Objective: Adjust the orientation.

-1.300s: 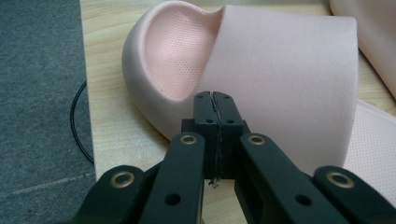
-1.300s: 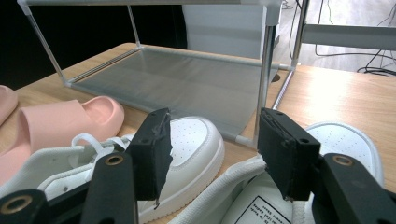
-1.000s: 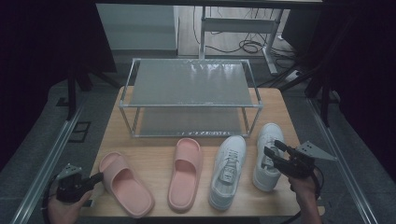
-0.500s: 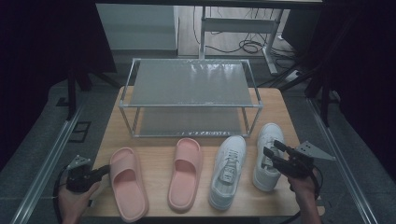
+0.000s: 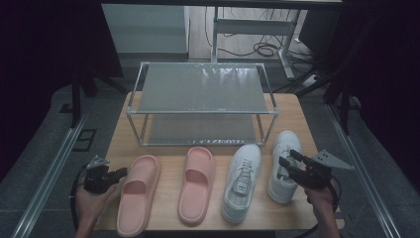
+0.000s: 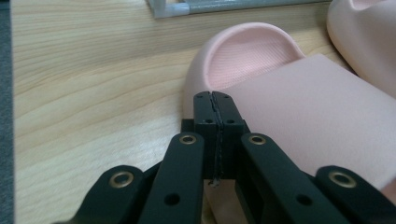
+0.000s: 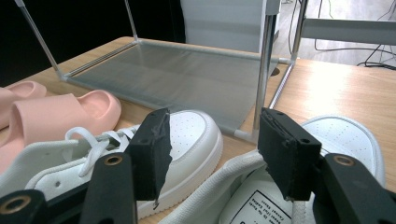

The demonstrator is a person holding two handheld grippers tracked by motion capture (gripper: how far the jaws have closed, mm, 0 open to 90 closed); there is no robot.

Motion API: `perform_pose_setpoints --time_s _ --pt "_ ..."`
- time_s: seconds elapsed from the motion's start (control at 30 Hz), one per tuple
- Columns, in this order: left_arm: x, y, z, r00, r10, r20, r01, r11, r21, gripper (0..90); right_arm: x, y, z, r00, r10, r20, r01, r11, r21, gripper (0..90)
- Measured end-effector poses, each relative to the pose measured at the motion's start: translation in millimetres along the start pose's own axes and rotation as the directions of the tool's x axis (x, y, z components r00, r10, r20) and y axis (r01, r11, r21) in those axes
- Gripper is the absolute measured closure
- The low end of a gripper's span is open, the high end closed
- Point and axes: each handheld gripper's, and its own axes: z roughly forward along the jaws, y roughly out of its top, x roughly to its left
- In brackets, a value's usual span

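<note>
We see a pale pink slipper near the surface's left edge, our left gripper level, its jaws closed and empty against the slipper's side.

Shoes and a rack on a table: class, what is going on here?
A person works two hand-held grippers at a wooden table with a metal shoe rack at the back. The left gripper, jaws shut, is pressed against the side of the outer pink slipper. The right gripper, jaws open, hovers over the outer white sneaker. The other slipper and sneaker lie between them.
</note>
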Motion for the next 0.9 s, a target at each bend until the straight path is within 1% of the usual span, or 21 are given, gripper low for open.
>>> perform_pose_setpoints --time_s 0.23,0.33,0.37,0.4,0.43,0.47,0.5,0.53,0.6,0.63,0.67,0.73,0.77,0.8,0.83,0.9 --pt "-8.4 9.7 10.5 0.9994 0.031 0.013 -0.031 0.9993 0.018 89.0 -0.2 -1.0 1.3 1.0000 0.001 0.003 -0.001 1.000 0.008 44.5" --pt "-9.4 12.1 12.2 0.9992 0.036 0.016 -0.036 0.9991 0.021 88.6 0.0 -1.6 2.2 1.0000 -0.001 0.003 0.001 1.000 0.014 44.4" --pt "-8.1 12.3 9.1 0.9993 0.029 0.025 -0.030 0.9995 0.009 88.7 0.0 -1.9 2.5 1.0000 -0.003 0.004 0.003 1.000 0.015 44.4" --pt "-8.1 12.3 9.1 0.9993 0.029 0.025 -0.030 0.9995 0.009 89.5 0.0 -1.9 2.5 1.0000 -0.003 0.004 0.003 1.000 0.015 44.4" --pt "-7.1 11.3 2.4 0.9992 0.023 0.034 -0.022 0.9997 -0.007 90.0 -0.1 -1.7 1.9 1.0000 0.000 0.003 -0.001 1.000 0.015 44.4" --pt "-7.1 11.3 2.4 0.9992 0.023 0.034 -0.022 0.9997 -0.007 90.0 -0.1 -1.7 1.9 1.0000 0.000 0.003 -0.001 1.000 0.015 44.4" --pt "-7.3 9.2 -5.7 0.9987 0.026 0.043 -0.025 0.9996 -0.012 90.0 -0.4 -1.6 1.6 1.0000 0.001 0.005 -0.001 1.000 0.012 44.4" --pt "-7.3 9.2 -5.7 0.9987 0.026 0.043 -0.025 0.9996 -0.012 90.0 -0.4 -1.6 1.6 1.0000 0.001 0.005 -0.001 1.000 0.012 44.4" --pt "-8.7 5.7 -14.1 0.9982 0.030 0.051 -0.029 0.9994 -0.017 90.0 -0.8 -1.6 1.3 1.0000 0.001 0.006 -0.001 1.000 0.010 44.4" --pt "-10.8 0.9 -22.0 0.9970 0.032 0.070 -0.031 0.9993 -0.021 90.0 -0.6 -1.3 0.9 1.0000 0.002 0.006 -0.002 1.000 0.010 44.4" --pt "-10.8 0.9 -22.0 0.9970 0.032 0.070 -0.031 0.9993 -0.021 90.0 -0.6 -1.3 0.9 1.0000 0.002 0.006 -0.002 1.000 0.010 44.4" --pt "-13.5 -4.8 -29.4 0.9959 0.040 0.081 -0.039 0.9990 -0.021 90.0 -0.2 -0.9 0.6 1.0000 -0.001 0.007 0.001 1.000 0.008 44.4" --pt "-16.8 -11.3 -35.9 0.9946 0.049 0.091 -0.047 0.9986 -0.023 90.0 0.5 -0.5 0.3 1.0000 -0.002 0.006 0.002 1.000 0.006 44.4" --pt "-16.8 -11.3 -35.9 0.9946 0.049 0.091 -0.047 0.9986 -0.023 90.0 0.5 -0.5 0.3 1.0000 -0.002 0.006 0.002 1.000 0.006 44.4" --pt "-18.4 -14.5 -39.2 0.9950 0.052 0.085 -0.050 0.9984 -0.026 90.0 1.2 -0.2 0.1 1.0000 -0.002 0.005 0.002 1.000 0.006 44.4" --pt "-20.7 -20.6 -46.2 0.9940 0.049 0.097 -0.046 0.9984 -0.034 90.0 1.4 -0.1 0.2 1.0000 -0.005 0.005 0.005 1.000 0.006 44.4"
